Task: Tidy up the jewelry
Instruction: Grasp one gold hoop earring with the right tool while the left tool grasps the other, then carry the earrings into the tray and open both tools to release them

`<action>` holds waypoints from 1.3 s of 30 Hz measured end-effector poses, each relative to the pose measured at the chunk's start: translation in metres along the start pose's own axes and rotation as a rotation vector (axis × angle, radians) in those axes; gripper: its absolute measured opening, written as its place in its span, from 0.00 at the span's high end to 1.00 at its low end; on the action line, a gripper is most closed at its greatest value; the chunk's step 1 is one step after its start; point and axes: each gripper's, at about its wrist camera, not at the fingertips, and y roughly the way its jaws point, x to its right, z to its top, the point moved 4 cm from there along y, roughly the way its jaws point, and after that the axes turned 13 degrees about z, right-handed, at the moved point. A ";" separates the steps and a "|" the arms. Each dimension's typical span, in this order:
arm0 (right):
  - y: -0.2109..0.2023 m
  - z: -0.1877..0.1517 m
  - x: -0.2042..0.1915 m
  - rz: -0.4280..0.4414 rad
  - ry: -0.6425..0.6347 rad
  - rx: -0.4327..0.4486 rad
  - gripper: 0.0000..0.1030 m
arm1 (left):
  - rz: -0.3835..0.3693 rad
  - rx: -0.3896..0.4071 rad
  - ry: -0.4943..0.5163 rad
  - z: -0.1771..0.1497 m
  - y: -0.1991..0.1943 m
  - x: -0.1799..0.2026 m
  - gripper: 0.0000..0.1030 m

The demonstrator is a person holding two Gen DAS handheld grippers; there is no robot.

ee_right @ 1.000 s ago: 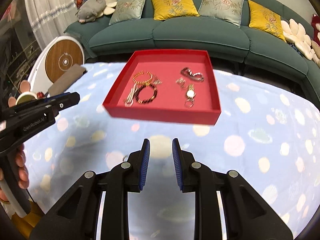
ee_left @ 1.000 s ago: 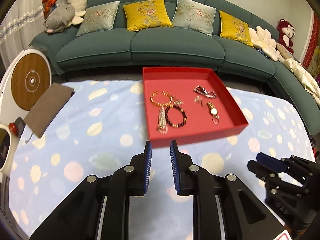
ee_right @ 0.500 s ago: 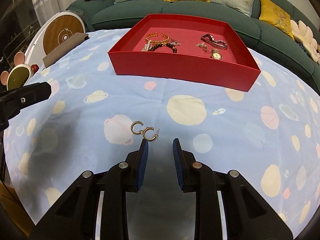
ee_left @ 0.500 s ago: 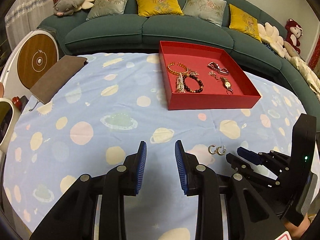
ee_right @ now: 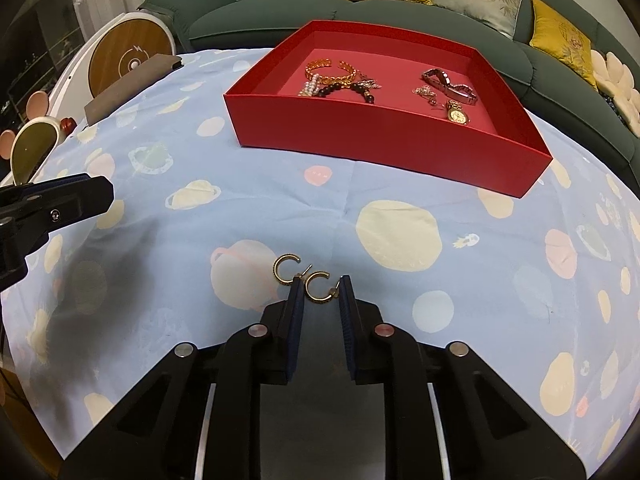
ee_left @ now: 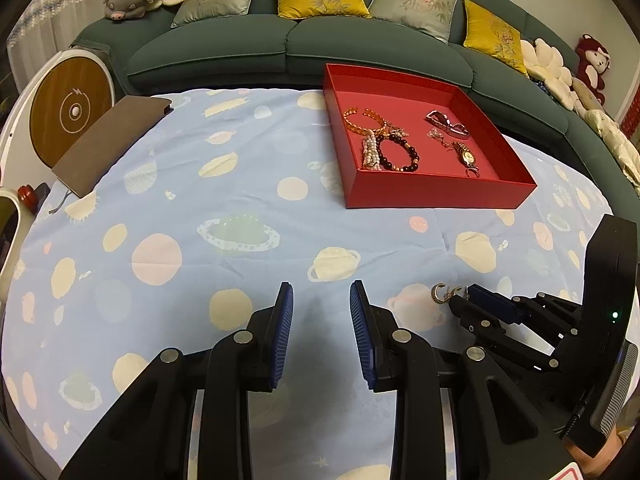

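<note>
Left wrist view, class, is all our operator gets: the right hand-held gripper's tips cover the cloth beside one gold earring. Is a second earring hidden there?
Observer: Yes. A second earring lies between the jaws of the right hand-held gripper, which are closing.
Operator: Is the first earring inside those jaws too?
Observer: No. The first earring lies on the tablecloth just outside the jaws, beside one finger.

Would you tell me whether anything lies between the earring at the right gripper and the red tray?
Nothing visible does. The right gripper is closing around one gold earring; only bare patterned tablecloth lies before the red tray, whose near wall must be cleared.
</note>
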 end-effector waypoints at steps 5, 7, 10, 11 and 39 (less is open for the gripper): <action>-0.016 -0.001 0.007 -0.002 0.029 0.016 0.83 | -0.020 -0.007 0.019 -0.006 0.006 0.009 0.72; -0.027 -0.001 0.013 -0.002 0.051 0.029 0.83 | -0.033 -0.012 0.040 -0.009 0.010 0.018 0.72; -0.042 -0.002 0.026 -0.004 0.094 0.045 0.83 | -0.054 -0.015 0.082 -0.014 0.015 0.039 0.72; -0.045 -0.002 0.030 -0.003 0.107 0.048 0.83 | -0.059 -0.013 0.095 -0.015 0.016 0.046 0.72; -0.064 -0.005 0.065 -0.007 0.178 0.068 0.83 | -0.105 0.011 0.193 -0.012 0.039 0.113 0.85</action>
